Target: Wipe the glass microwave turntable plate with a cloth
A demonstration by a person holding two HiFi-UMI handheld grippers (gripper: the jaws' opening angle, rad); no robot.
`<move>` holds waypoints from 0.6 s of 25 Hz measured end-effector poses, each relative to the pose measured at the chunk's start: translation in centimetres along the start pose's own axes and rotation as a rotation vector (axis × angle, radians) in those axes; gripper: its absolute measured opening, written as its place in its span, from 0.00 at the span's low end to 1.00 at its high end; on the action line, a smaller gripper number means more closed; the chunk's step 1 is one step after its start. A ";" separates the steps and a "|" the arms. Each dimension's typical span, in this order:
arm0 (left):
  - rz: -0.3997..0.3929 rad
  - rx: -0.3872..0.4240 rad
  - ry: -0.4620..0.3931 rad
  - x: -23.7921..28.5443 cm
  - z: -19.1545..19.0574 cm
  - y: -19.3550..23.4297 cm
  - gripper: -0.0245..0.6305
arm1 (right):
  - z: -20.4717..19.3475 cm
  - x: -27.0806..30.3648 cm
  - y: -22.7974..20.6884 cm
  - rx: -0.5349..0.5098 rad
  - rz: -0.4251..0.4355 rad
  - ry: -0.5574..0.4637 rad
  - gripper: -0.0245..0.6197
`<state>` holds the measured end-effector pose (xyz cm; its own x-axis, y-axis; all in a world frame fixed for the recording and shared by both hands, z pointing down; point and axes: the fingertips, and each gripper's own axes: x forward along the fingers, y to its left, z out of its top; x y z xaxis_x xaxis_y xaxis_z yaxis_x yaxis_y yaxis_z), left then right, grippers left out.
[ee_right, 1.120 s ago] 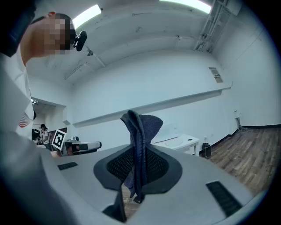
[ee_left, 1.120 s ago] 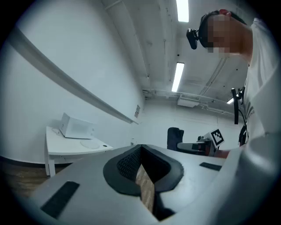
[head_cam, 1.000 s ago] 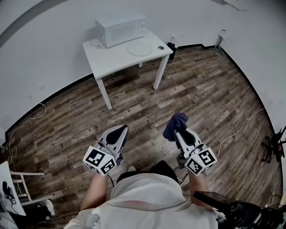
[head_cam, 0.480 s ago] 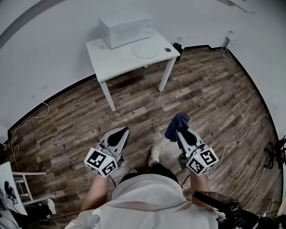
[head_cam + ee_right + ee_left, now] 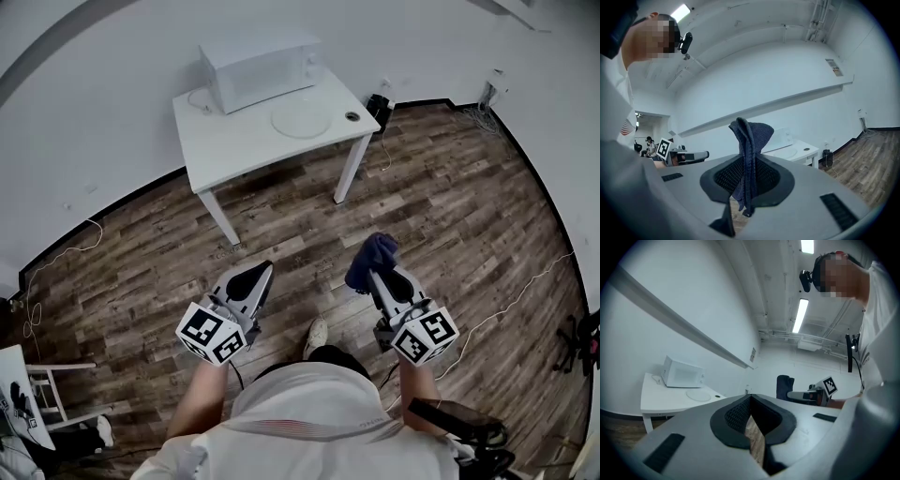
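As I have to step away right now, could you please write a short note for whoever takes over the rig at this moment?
Left gripper: shut, nothing in it.
Right gripper: shut on the dark blue cloth, which sticks up above the jaws.
Glass turntable plate: lies flat on the white table, in front of the microwave.
Both grippers are held over the wood floor, well short of the table.
Done: the cloth is in hand.
Left: walk up to the table and wipe the plate; the cloth has not yet reached it.
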<state>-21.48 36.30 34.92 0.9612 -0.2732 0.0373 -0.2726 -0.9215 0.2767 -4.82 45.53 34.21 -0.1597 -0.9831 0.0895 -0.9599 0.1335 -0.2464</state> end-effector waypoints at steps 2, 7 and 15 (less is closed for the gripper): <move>0.015 0.003 -0.005 2.1 0.6 0.3 0.05 | 0.8 0.7 -2.2 -0.001 0.011 -0.001 0.14; 0.063 0.007 -0.028 6.7 1.5 0.8 0.05 | 2.1 2.2 -6.9 -0.003 0.051 0.007 0.14; 0.090 0.001 -0.003 11.1 0.5 0.8 0.05 | 2.2 3.1 -11.5 0.031 0.072 0.015 0.14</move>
<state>-11.08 32.40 35.05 0.9329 -0.3552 0.0594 -0.3575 -0.8935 0.2716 6.24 40.72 35.19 -0.2320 -0.9690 0.0852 -0.9382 0.1997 -0.2828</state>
